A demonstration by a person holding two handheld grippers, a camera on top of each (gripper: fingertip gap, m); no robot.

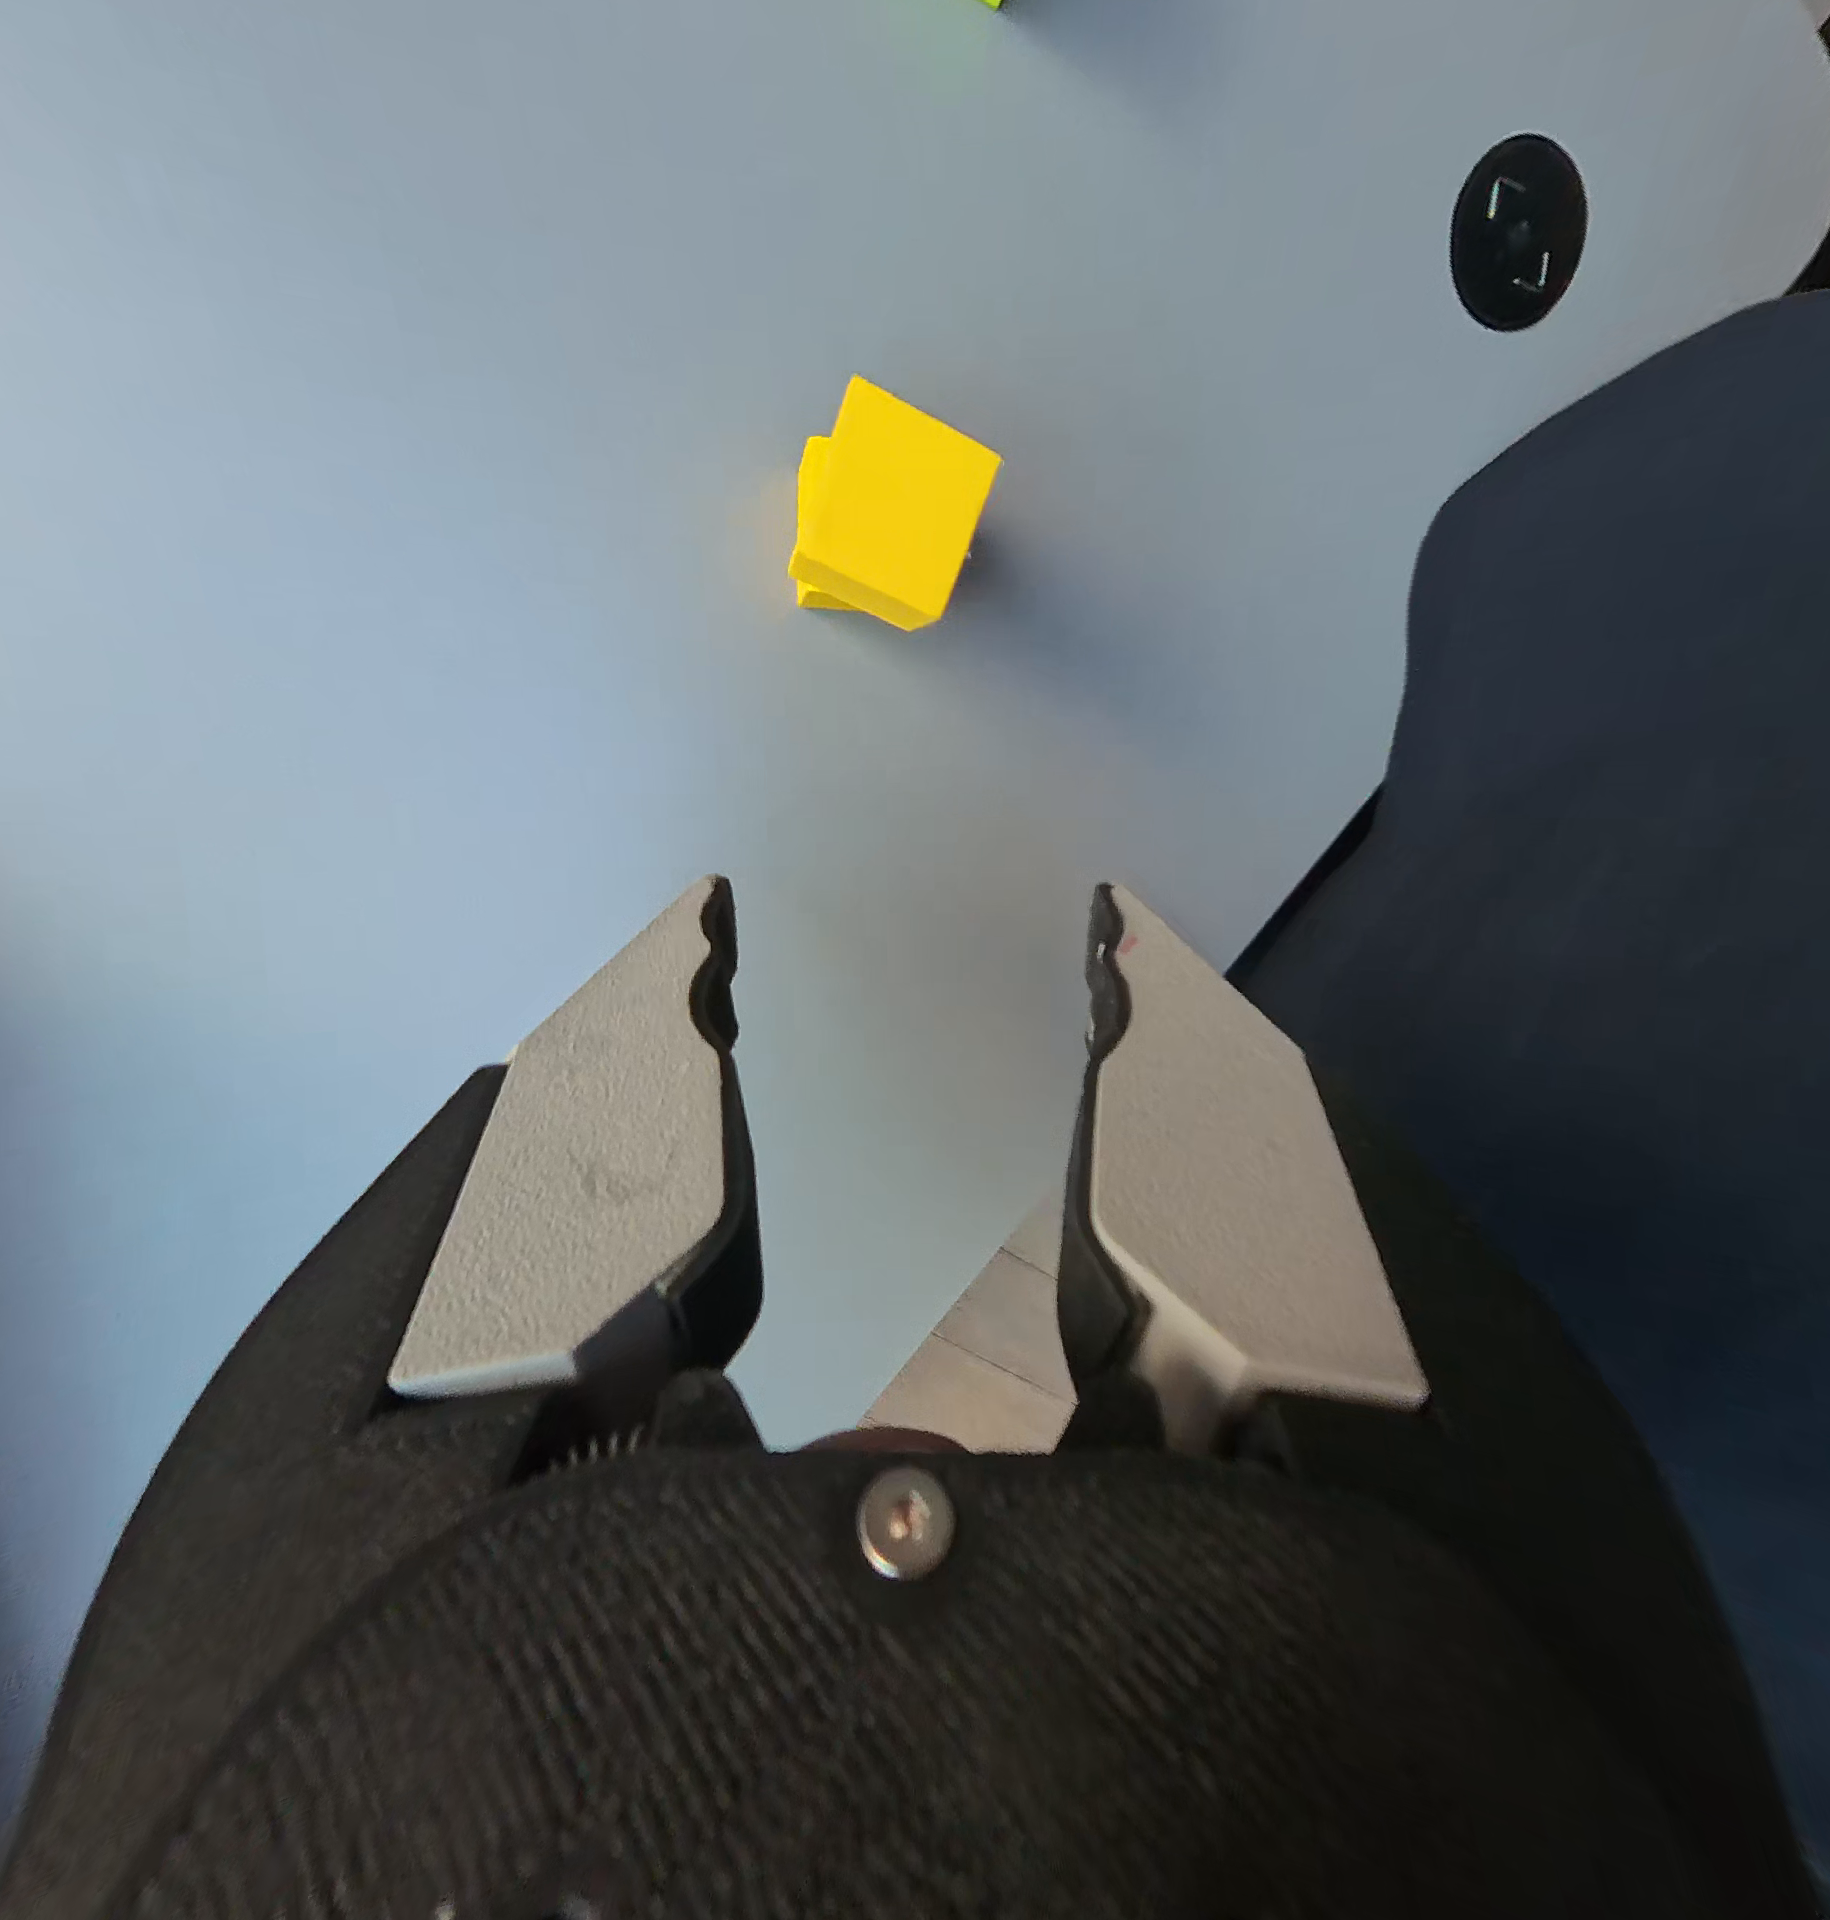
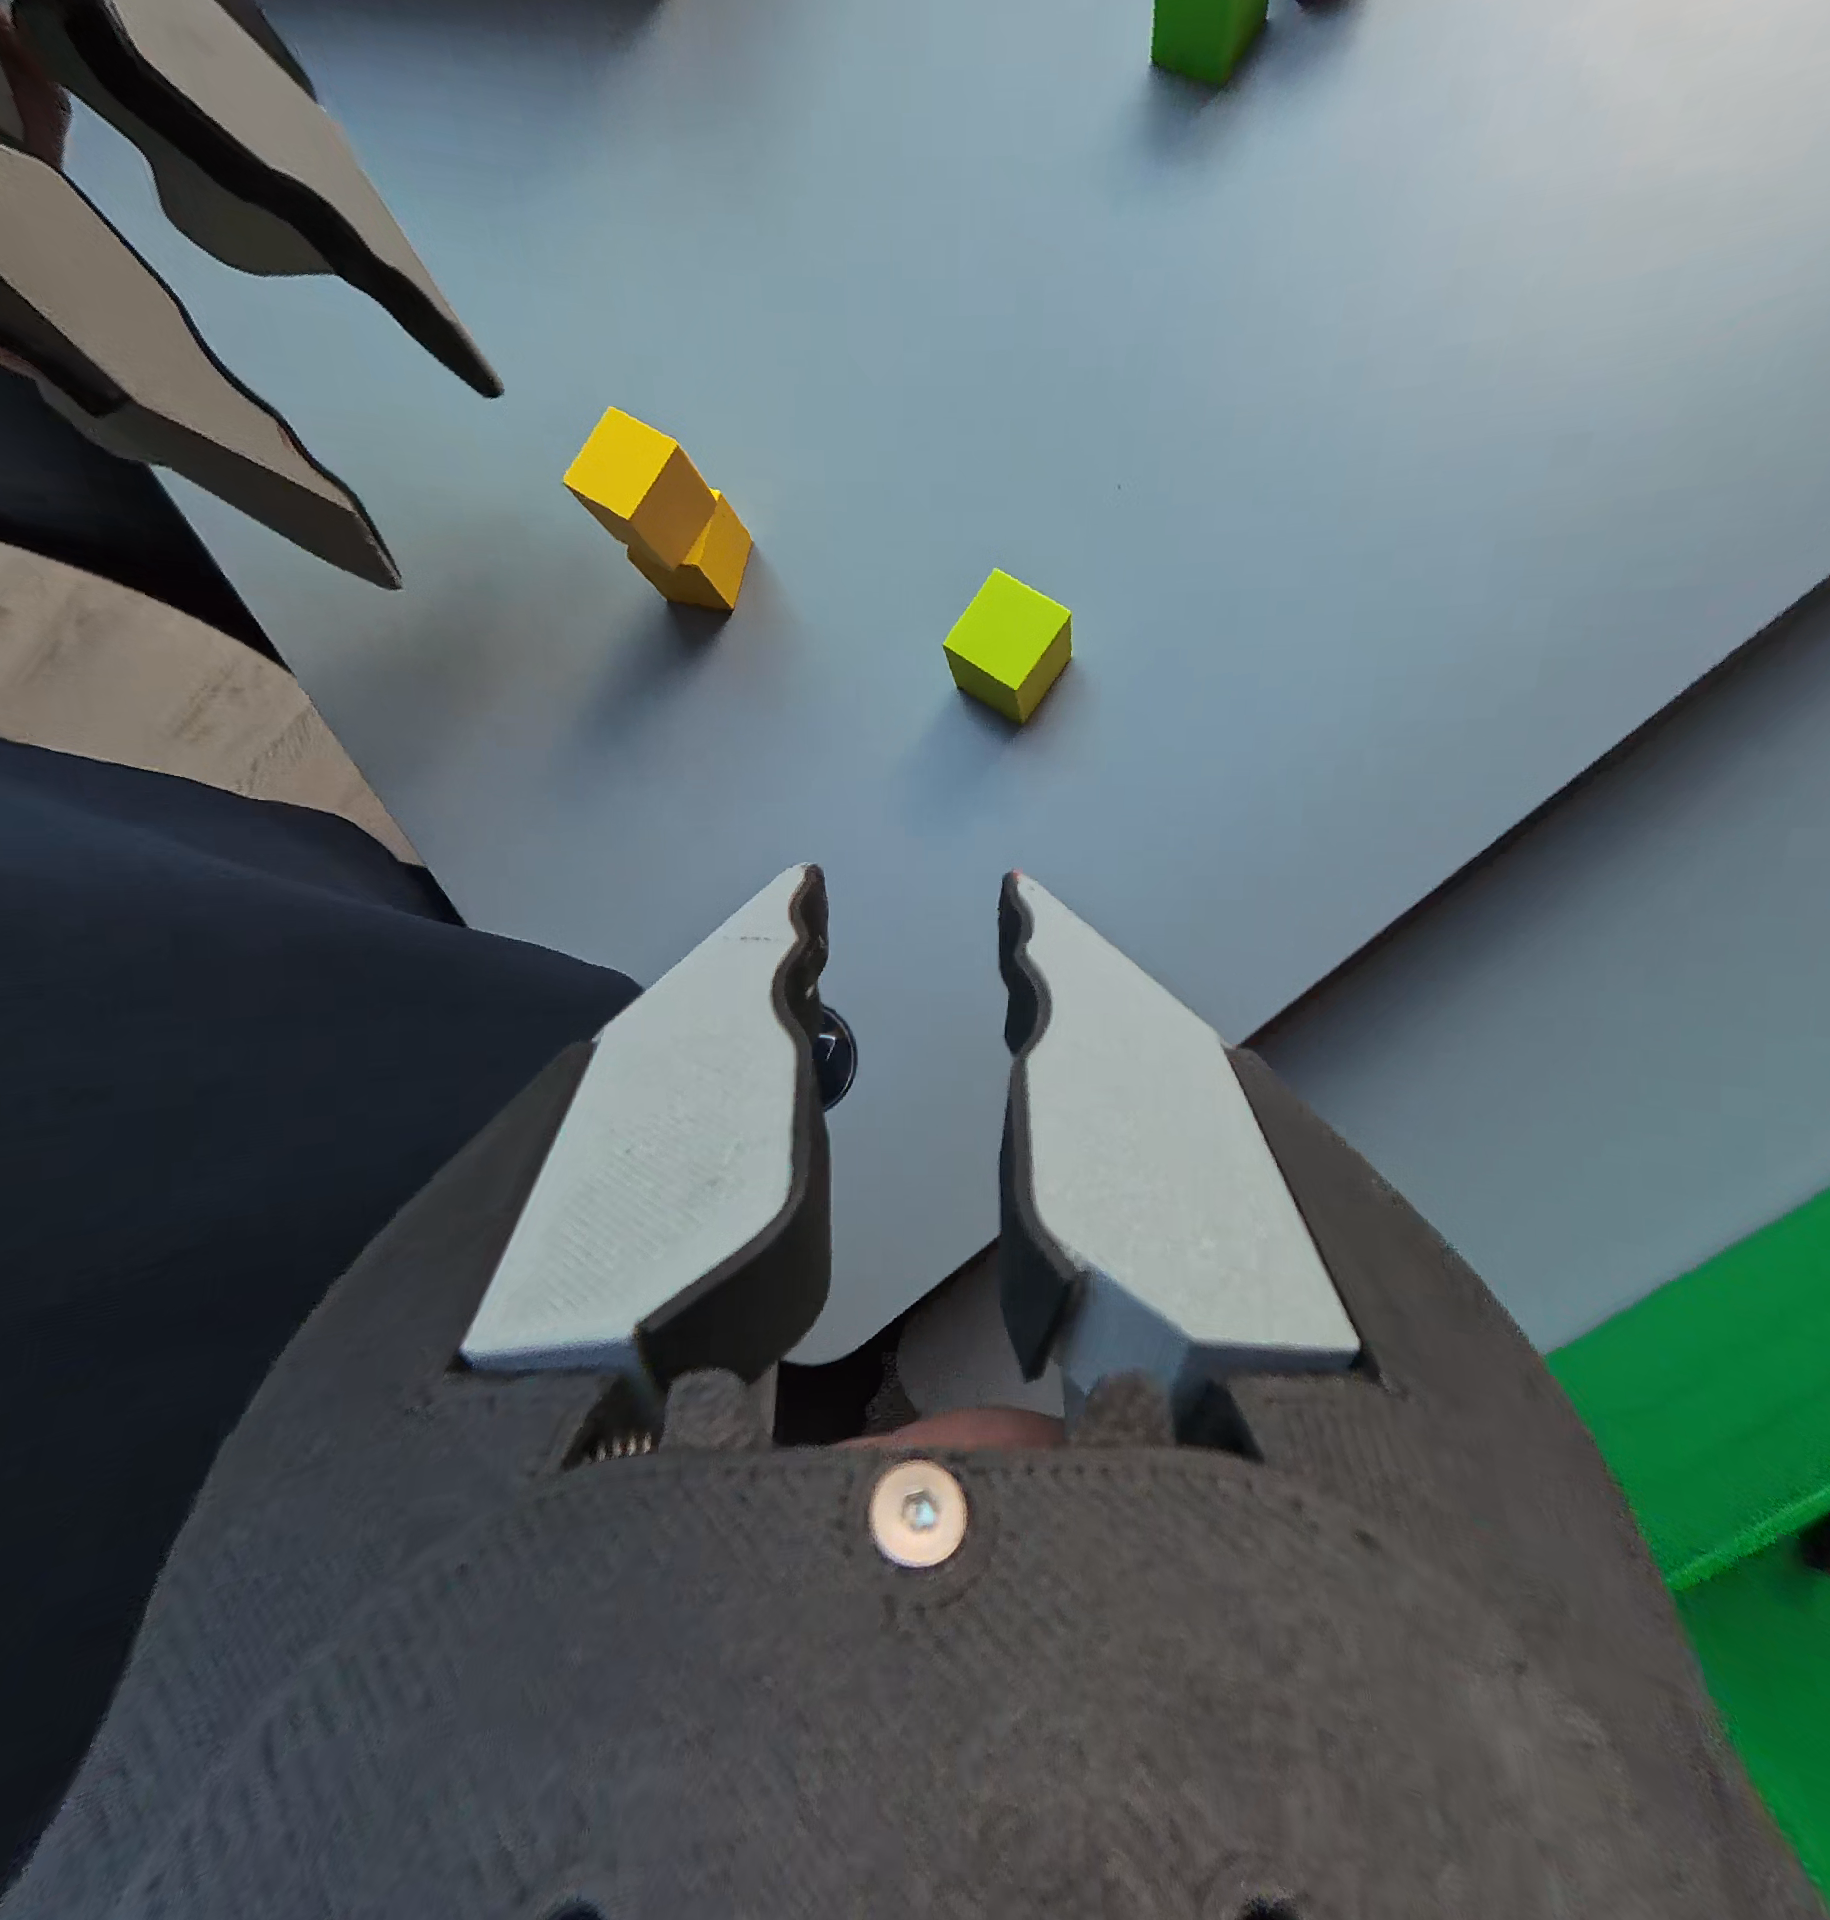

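Ahead of the left gripper (image 1: 909,883), whose fingers stand wide apart on nothing, the tabletop (image 1: 371,520) lies bare up to the stacked yellow blocks (image 1: 895,504) at twelve o'clock. A dark chair back (image 1: 1617,831) crowds its three o'clock side, and a black round grommet (image 1: 1519,231) sits flush at one o'clock. Before the right gripper (image 2: 911,878), also parted and bare, open surface runs to a lime cube (image 2: 1010,644) at twelve. The yellow stack (image 2: 662,509) stands at eleven, apart from the cube with a lane between; a green block (image 2: 1207,36) is far off at one.
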